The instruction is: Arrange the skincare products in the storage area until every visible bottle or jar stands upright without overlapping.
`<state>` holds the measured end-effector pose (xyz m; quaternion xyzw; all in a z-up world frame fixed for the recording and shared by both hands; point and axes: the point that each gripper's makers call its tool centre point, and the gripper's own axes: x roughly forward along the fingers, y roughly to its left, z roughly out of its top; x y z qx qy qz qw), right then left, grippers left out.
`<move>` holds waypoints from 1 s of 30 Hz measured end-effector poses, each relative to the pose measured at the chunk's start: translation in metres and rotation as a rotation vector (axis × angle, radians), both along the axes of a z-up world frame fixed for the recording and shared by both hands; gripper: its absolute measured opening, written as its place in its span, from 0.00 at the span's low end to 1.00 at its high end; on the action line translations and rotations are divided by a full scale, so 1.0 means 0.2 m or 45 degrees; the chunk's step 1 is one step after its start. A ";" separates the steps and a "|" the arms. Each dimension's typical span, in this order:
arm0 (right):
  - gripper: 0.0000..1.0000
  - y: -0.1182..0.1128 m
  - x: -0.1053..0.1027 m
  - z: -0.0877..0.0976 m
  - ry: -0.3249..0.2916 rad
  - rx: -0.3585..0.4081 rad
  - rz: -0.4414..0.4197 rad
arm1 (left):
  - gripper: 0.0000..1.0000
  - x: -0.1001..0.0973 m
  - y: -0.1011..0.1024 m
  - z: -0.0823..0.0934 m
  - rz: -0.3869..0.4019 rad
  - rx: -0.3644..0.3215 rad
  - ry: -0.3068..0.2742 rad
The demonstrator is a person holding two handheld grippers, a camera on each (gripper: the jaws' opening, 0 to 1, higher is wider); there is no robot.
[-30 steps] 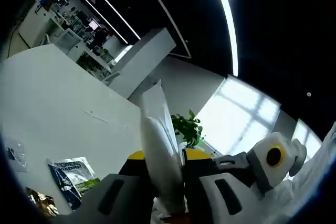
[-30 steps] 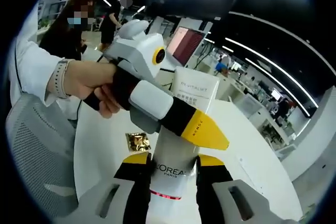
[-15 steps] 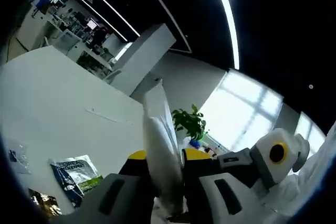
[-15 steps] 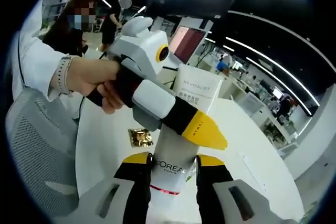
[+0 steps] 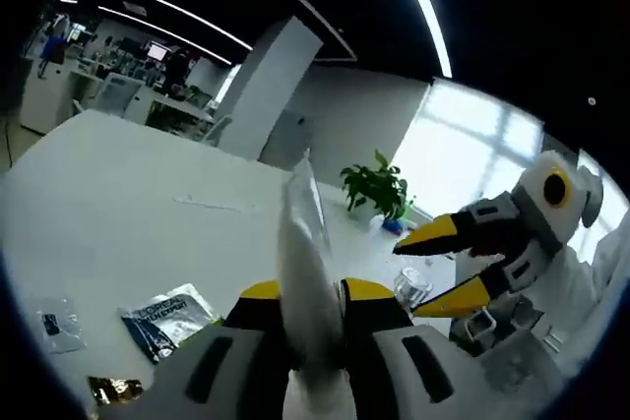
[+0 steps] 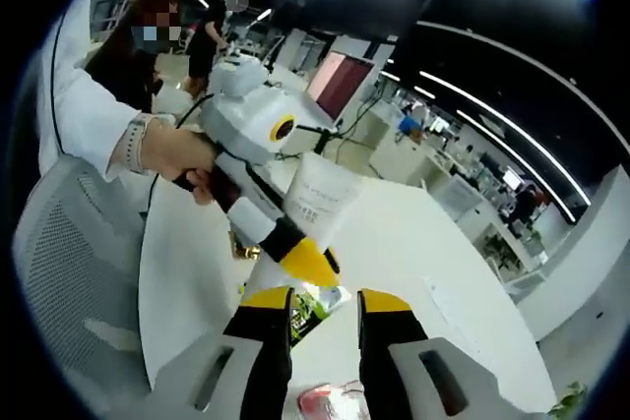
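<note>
In the left gripper view, our left gripper (image 5: 313, 307) clenches a white tube (image 5: 305, 272) between its yellow-tipped jaws. The tube rises straight from the jaws, high above the white table (image 5: 118, 204). On the table, low at the left, lie a flat sachet (image 5: 169, 313), a small clear packet (image 5: 56, 323) and a gold packet (image 5: 110, 390). At the right we see the right gripper (image 5: 463, 268) with its jaws spread apart and nothing between them, well apart from the tube. Just beside it stands a small clear jar (image 5: 413, 287), upright as far as we can tell.

In the right gripper view, the jaws of this gripper stand released and empty at the bottom. Ahead, a hand (image 6: 172, 154) holds the left gripper, which is tilted downward and grips the white tube near its flat printed end. The tube hangs in the air above the table, not yet placed.

We judge that the tube is now carried by the left gripper alone, and the step in hand is to bring it to its place. The next move calls for lowering it to a free spot, standing it on its cap, with no other product under it.
</note>
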<state>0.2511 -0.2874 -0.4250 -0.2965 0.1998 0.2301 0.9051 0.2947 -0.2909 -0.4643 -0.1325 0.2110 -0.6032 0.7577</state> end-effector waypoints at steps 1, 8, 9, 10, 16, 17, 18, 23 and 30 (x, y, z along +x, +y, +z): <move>0.18 -0.02 0.00 0.02 0.001 0.001 0.004 | 0.12 -0.03 -0.01 0.00 -0.013 0.006 -0.014; 0.16 -0.06 0.00 0.10 0.019 -0.062 0.061 | 0.12 -0.10 -0.04 -0.04 -0.124 0.088 -0.178; 0.16 -0.05 0.00 0.11 0.031 -0.064 0.087 | 0.12 -0.12 -0.05 -0.04 -0.142 0.096 -0.210; 0.16 -0.04 0.00 0.11 0.044 -0.062 0.096 | 0.12 -0.14 -0.05 -0.04 -0.156 0.104 -0.240; 0.16 0.00 -0.01 0.10 0.143 -0.138 0.213 | 0.12 -0.20 -0.07 -0.09 -0.251 0.165 -0.339; 0.16 0.01 -0.01 0.10 0.166 -0.139 0.239 | 0.12 -0.21 -0.08 -0.10 -0.273 0.181 -0.379; 0.15 0.03 -0.02 0.10 0.198 -0.133 0.271 | 0.12 -0.22 -0.09 -0.11 -0.296 0.188 -0.407; 0.11 0.10 -0.02 0.09 0.247 -0.150 0.360 | 0.12 -0.24 -0.10 -0.14 -0.336 0.170 -0.402; 0.09 0.13 -0.05 0.00 0.415 -0.260 0.482 | 0.12 -0.34 -0.12 -0.10 -0.463 0.081 -0.506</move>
